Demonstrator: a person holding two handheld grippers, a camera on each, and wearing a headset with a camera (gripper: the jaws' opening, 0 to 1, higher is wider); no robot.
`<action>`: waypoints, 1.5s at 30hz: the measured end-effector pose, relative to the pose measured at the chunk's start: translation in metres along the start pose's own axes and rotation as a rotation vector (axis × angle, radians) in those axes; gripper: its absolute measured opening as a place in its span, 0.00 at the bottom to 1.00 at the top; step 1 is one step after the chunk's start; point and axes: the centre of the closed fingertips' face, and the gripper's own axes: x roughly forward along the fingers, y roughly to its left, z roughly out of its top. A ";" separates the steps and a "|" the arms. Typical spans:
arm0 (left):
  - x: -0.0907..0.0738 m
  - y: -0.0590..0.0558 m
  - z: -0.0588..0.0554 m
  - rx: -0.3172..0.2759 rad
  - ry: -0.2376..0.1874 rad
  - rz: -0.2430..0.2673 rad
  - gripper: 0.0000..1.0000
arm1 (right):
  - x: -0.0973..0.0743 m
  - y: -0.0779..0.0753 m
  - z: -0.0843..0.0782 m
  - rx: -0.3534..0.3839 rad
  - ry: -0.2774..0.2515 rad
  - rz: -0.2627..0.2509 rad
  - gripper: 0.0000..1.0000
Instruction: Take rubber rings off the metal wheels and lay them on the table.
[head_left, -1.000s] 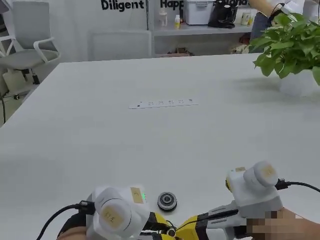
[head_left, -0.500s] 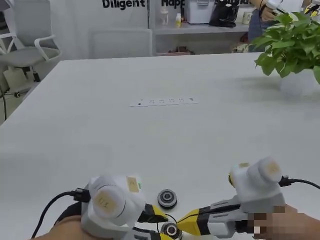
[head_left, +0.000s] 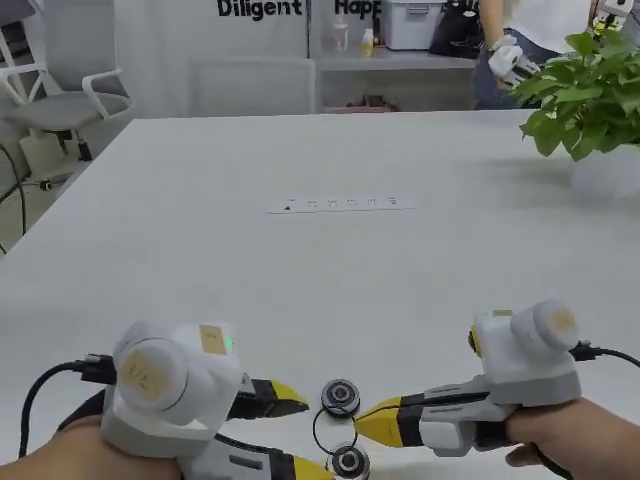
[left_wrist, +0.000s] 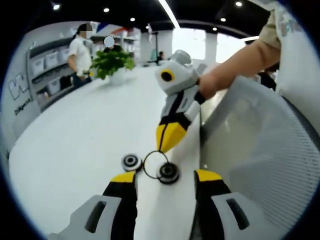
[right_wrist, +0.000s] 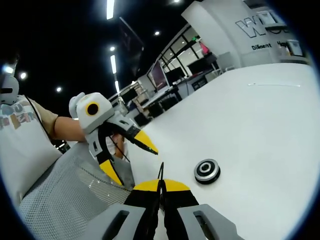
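Pinching the rubber ring (left_wrist: 144, 166) in the right claw (head_left: 368, 421), jaws closed flat on its edge. Holding the left claw (head_left: 297, 432) spread wide, gripping nothing, with the near wheel (head_left: 348, 462) just ahead of its tips and roughly between them.

Seeing the loop stick out leftward off the right tip, in line with that claw's axis (edge-on in the right gripper view), inside the gap between the near wheel and the far wheel (head_left: 340, 397), low over the table (head_left: 300, 270). Cannot tell whether its lower edge touches the near wheel or sits clear.

Judging the ring off or nearly off. Wheels close on both sides of the loop, so better to draw back rightward to bare table before laying it flat. Left claw nearer for steadying the near wheel.
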 end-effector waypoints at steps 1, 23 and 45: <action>-0.004 0.003 -0.001 -0.010 0.001 0.013 0.51 | 0.001 0.001 0.003 -0.001 -0.002 0.003 0.00; -0.063 0.027 -0.016 -0.098 -0.053 0.149 0.70 | 0.046 0.002 0.018 -0.038 0.071 0.026 0.00; -0.073 0.028 -0.029 -0.149 -0.050 0.176 0.72 | 0.065 -0.027 -0.006 -0.099 0.192 -0.118 0.01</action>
